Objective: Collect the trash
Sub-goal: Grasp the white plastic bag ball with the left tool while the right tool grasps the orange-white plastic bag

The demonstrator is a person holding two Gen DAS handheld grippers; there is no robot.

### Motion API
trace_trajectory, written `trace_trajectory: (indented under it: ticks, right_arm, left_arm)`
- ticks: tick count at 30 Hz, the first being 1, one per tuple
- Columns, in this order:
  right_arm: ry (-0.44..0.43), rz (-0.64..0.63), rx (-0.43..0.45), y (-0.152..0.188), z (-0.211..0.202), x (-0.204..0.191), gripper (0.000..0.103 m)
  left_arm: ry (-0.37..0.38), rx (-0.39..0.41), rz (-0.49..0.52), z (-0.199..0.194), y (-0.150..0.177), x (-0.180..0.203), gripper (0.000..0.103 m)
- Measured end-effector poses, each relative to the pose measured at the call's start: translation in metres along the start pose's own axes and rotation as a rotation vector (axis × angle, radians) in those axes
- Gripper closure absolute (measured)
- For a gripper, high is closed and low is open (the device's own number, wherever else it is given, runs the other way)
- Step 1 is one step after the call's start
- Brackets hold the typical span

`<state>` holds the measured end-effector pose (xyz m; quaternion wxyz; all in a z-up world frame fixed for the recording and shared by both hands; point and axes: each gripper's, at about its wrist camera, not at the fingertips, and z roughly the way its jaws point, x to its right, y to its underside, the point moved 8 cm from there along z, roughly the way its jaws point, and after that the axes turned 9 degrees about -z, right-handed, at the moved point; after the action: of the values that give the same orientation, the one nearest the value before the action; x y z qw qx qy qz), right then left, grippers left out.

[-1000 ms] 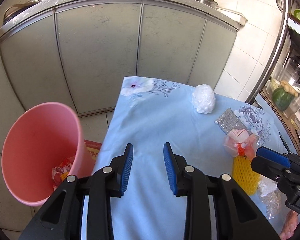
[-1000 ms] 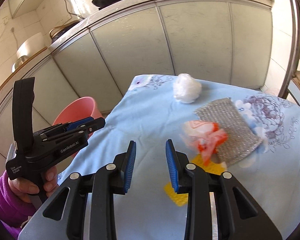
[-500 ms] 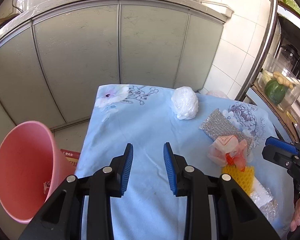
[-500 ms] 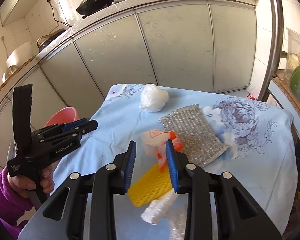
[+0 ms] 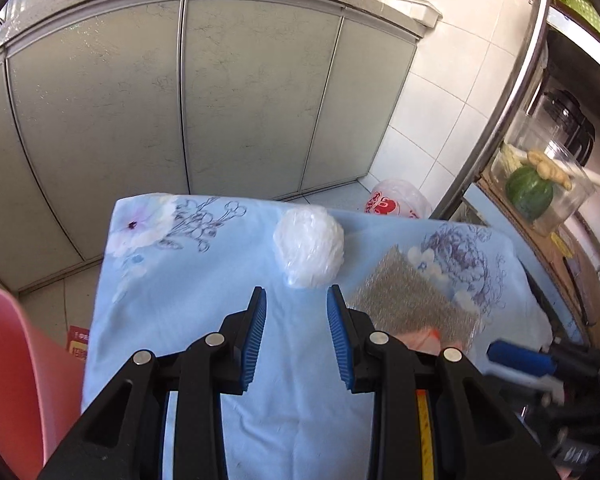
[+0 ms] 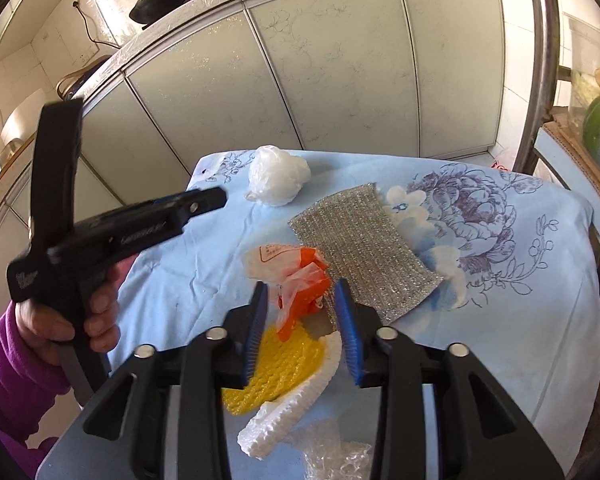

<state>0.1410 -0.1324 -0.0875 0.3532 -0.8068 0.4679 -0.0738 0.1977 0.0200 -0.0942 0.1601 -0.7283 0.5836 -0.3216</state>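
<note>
Trash items: several pieces are lying on the blue floral tablecloth (image 5: 204,280); none is being carried at this moment.

Left wrist view
- White plastic ball (image 5: 309,249): resting on the cloth, just ahead of the left gripper's fingertips, not touching them.
- Silver mesh pad (image 5: 404,296): lying flat to the right of the ball, near the right-hand finger.
- Pink bin (image 5: 16,376): standing on the floor off the table's left edge; its inside is not showing here.
- Left gripper (image 5: 296,300): jaws are standing apart with bare cloth between the blue pads; nothing is being held.
- Right gripper, as seen here: blurred at the right edge, so its state cannot be read from this view.

Right wrist view
- Orange and white wrapper (image 6: 296,276): crumpled, lying partly on the silver mesh pad's near corner and sitting between the right gripper's fingertips.
- Yellow foam net (image 6: 276,368): lying beneath and behind the wrapper, under the jaws.
- White foam strip (image 6: 296,404): curling beside the yellow net, nearer the camera.
- Clear bubble wrap (image 6: 336,460): partly hidden at the bottom edge.
- Right gripper (image 6: 300,296): jaws have just been opening; the pads are flanking the wrapper and are not pressing on it.
- Left gripper, as seen here: held in a hand with a purple sleeve (image 6: 8,368), pointing toward the white ball.

Progress
- Done: cannot be confirmed from these views.
- Remaining: at least six items are waiting on the table.
- Step in hand: judged to be two approaches, left on the ball, right on the wrapper.
</note>
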Motion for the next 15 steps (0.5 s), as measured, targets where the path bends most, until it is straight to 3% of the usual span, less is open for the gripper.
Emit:
trace_trajectory:
  ticks: [5,7,12,15]
  right_arm:
    - [-0.010,-0.010,-0.005,-0.004,0.006,-0.004,0.062]
    - [-0.011,-0.012,-0.006,-0.006,0.010,-0.005,0.062]
    - [-0.013,-0.005,-0.029,-0.006,0.020,-0.002,0.062]
    - [-0.008,-0.002,-0.049,-0.003,0.027,0.001,0.062]
  left_arm:
    - [0.002,-0.004,-0.028,0.020,-0.016,0.004,0.072]
    - [-0.008,-0.003,-0.036,0.028,-0.019,0.004,0.061]
    - [-0.010,-0.063,-0.068,0.053,-0.015,0.001,0.058]
    - [-0.001,-0.059,-0.064,0.057,-0.013,0.003,0.058]
